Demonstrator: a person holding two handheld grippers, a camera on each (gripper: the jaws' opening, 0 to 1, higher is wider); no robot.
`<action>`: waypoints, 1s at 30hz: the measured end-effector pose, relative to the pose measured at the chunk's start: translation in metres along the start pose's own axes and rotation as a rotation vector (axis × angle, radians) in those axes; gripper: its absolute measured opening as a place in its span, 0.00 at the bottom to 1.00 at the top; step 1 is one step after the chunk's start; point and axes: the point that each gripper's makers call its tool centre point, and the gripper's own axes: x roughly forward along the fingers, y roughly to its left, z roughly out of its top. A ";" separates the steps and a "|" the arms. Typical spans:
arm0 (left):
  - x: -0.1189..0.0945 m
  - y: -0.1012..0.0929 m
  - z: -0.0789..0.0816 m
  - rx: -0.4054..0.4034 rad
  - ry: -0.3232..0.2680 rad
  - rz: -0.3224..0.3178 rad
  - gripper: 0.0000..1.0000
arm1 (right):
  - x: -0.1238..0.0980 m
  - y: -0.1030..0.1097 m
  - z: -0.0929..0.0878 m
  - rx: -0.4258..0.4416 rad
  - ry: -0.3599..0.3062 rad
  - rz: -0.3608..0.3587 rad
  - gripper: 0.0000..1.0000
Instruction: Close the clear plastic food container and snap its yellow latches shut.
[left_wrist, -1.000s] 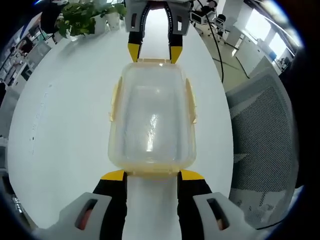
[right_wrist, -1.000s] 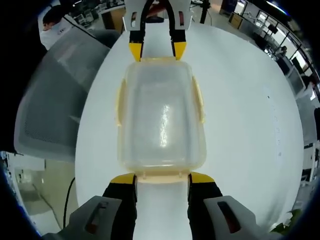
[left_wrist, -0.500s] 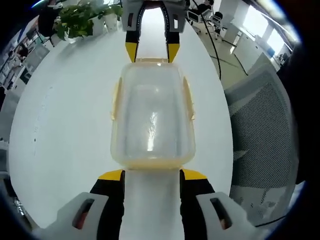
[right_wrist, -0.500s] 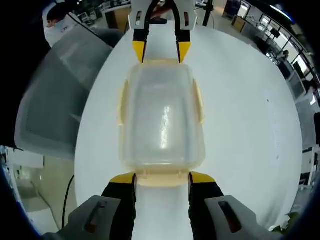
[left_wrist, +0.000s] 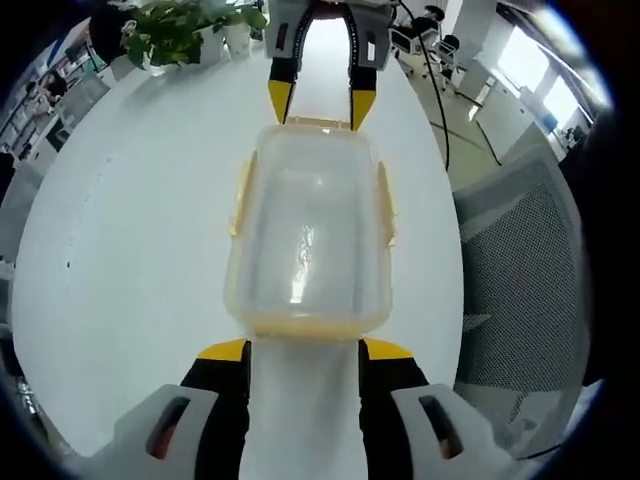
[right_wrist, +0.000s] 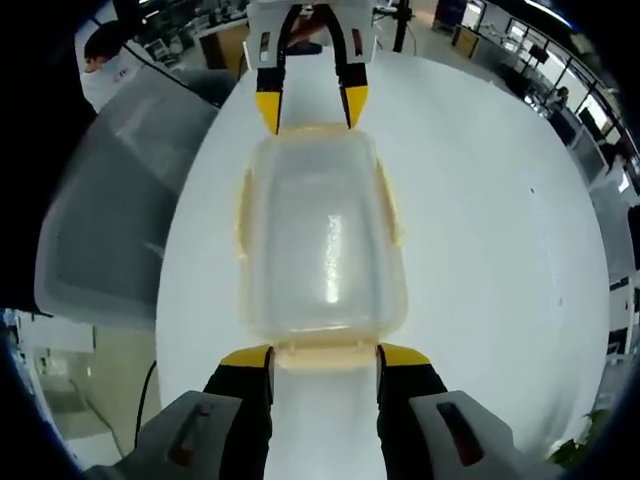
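Barely shifted since a second ago: same stance at both short ends, only a slight drift of the views. Sits lid-on at the middle of the white table (left_wrist: 130, 230), that clear container (left_wrist: 308, 240), long axis running 6 to 12 o'clock in the left gripper view. Left gripper (left_wrist: 304, 350) at 6 o'clock, fingers spread wide, yellow tips just beside the near end latch (left_wrist: 305, 325), gripping nothing. Right gripper (left_wrist: 316, 100) facing it at 12 o'clock, likewise spread, tips at the far rim. Same pairing mirrored in the right gripper view: own spread jaws (right_wrist: 325, 356) at 6 o'clock, the other gripper (right_wrist: 308, 108) at 12.

Hard to tell whether the side latches (left_wrist: 240, 195) at 9 and 3 o'clock are snapped down; seem to flare out a little.

Likely risks: pushing harder from one end than the other and sliding the light box across the smooth top; pressing an end latch off-centre, so it skids past the rim instead of clicking; snapping ends first over an unseated lid, leaving a corner proud. Worth keeping both pushes equal and opposite.
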 end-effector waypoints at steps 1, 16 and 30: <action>0.000 -0.001 0.000 -0.032 -0.002 -0.006 0.41 | -0.001 0.001 0.000 0.014 -0.003 0.004 0.40; -0.001 0.002 -0.007 -0.301 -0.016 -0.004 0.38 | -0.009 -0.009 0.006 0.336 -0.121 -0.021 0.40; -0.007 0.008 0.007 -0.682 -0.130 -0.062 0.36 | -0.006 -0.019 0.003 0.639 -0.177 -0.024 0.39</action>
